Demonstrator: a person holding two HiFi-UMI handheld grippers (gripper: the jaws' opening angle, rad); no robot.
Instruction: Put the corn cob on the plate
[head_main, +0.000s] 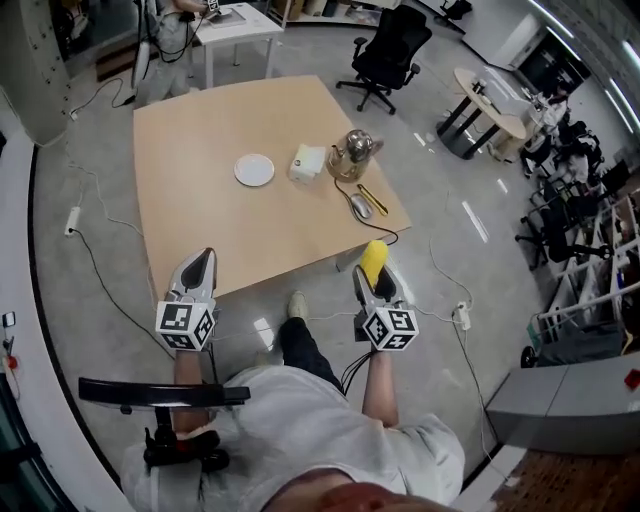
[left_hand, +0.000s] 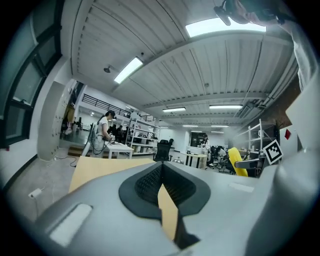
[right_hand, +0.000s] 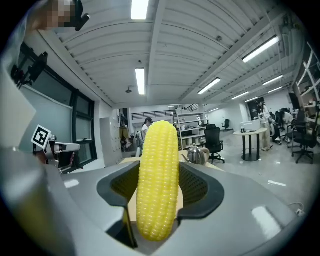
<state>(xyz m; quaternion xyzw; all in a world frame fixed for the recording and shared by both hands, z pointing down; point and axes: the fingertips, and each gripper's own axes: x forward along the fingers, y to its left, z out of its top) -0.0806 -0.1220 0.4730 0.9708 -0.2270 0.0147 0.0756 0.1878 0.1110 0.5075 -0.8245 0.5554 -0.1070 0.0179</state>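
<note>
Right claw (head_main: 375, 274) clamps corn cob (head_main: 373, 260); plate (head_main: 254, 169) on table (head_main: 200, 230), kettle (head_main: 352, 153) near.

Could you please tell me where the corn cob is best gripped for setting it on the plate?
Around its lower half, jaws closing on the two rounded sides, as the right gripper has it: the corn cob is long and narrow, so its tip juts free ahead.
</note>
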